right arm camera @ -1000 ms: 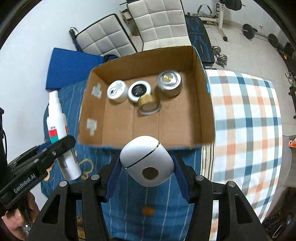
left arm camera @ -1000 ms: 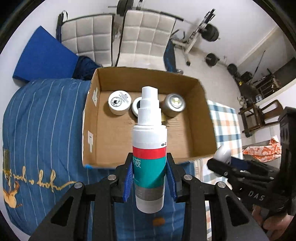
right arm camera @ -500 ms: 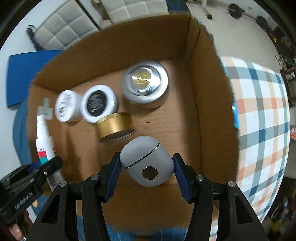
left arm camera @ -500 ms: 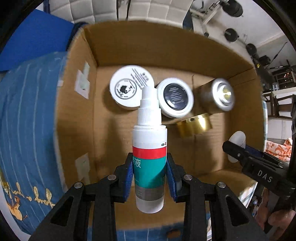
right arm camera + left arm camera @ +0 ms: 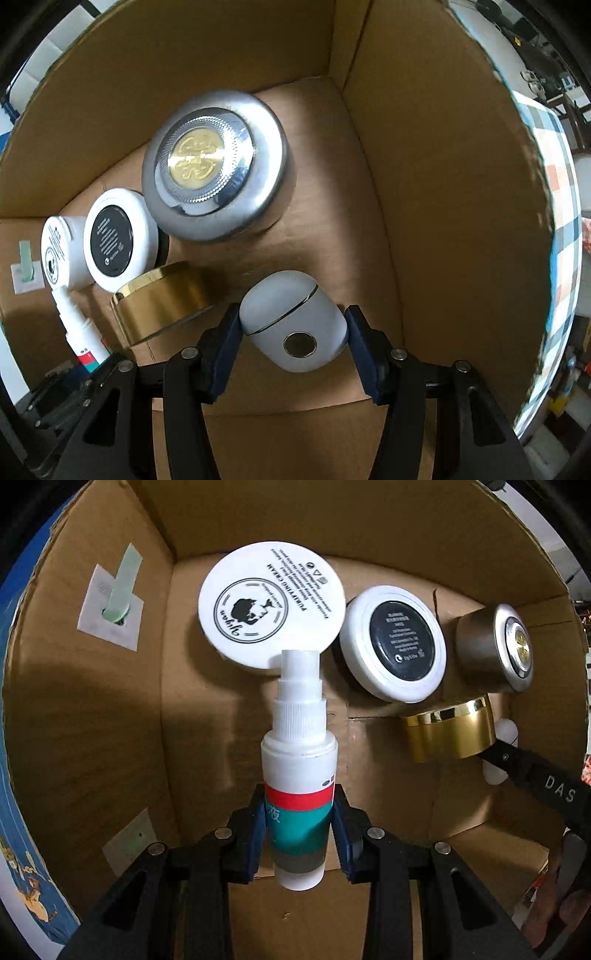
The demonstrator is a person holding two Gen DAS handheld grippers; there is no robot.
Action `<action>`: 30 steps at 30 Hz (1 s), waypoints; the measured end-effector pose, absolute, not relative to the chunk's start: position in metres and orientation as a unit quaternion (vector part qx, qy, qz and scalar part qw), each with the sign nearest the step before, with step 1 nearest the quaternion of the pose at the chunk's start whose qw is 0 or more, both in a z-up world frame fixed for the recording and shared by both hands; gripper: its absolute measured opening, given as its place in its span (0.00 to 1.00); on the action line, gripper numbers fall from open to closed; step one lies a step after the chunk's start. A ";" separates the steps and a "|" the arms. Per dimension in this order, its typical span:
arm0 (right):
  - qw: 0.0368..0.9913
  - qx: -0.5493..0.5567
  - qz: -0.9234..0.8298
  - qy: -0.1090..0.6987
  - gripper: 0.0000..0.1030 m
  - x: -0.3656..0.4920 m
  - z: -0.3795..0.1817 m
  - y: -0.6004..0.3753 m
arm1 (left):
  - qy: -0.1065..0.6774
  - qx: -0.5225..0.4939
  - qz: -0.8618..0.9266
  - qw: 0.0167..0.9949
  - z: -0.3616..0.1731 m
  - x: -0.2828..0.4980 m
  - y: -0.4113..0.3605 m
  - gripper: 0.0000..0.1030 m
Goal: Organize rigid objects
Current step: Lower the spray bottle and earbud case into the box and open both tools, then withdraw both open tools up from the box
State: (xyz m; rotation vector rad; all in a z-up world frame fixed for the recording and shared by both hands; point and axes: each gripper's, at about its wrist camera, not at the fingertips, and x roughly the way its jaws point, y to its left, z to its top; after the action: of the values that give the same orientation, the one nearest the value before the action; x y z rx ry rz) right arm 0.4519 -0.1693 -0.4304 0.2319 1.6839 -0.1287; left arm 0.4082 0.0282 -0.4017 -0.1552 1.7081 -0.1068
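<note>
Fingers (image 5: 258, 834) clamp spray bottle (image 5: 298, 797) — right fingers (image 5: 226, 343) pinch grey case (image 5: 293, 325).

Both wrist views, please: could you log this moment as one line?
left claw: shut on white spray bottle | right claw: shut on grey egg-shaped case | both inside brown cardboard box

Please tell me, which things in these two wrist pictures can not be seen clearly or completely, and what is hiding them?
- Left wrist view: the grey egg-shaped case is mostly hidden behind the gold jar and the right gripper's black arm.
- Left wrist view: the small print on the black-topped jar is too small to read.
- Right wrist view: the spray bottle is cut off low down by the left gripper's body.
- Right wrist view: the white cream jar is partly covered by the black-topped jar.
</note>
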 end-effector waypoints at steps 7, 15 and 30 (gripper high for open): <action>0.653 0.085 -0.055 0.750 0.59 0.450 -0.434 -0.163 | 0.750 -0.058 -0.030 0.659 -0.389 0.414 0.030 0.36; 0.665 0.064 -0.027 0.744 0.77 0.433 -0.410 -0.149 | 0.725 -0.069 -0.018 0.685 -0.354 0.414 0.032 0.61; 0.690 -0.001 0.011 0.724 1.00 0.387 -0.360 -0.115 | 0.668 -0.043 -0.003 0.743 -0.294 0.391 0.023 0.95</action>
State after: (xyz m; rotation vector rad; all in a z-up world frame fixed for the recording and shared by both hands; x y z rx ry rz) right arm 0.3867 -0.1149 -0.3605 -0.0032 1.6185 0.0237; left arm 0.3908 0.0232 -0.2940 -0.0937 1.4630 -0.0062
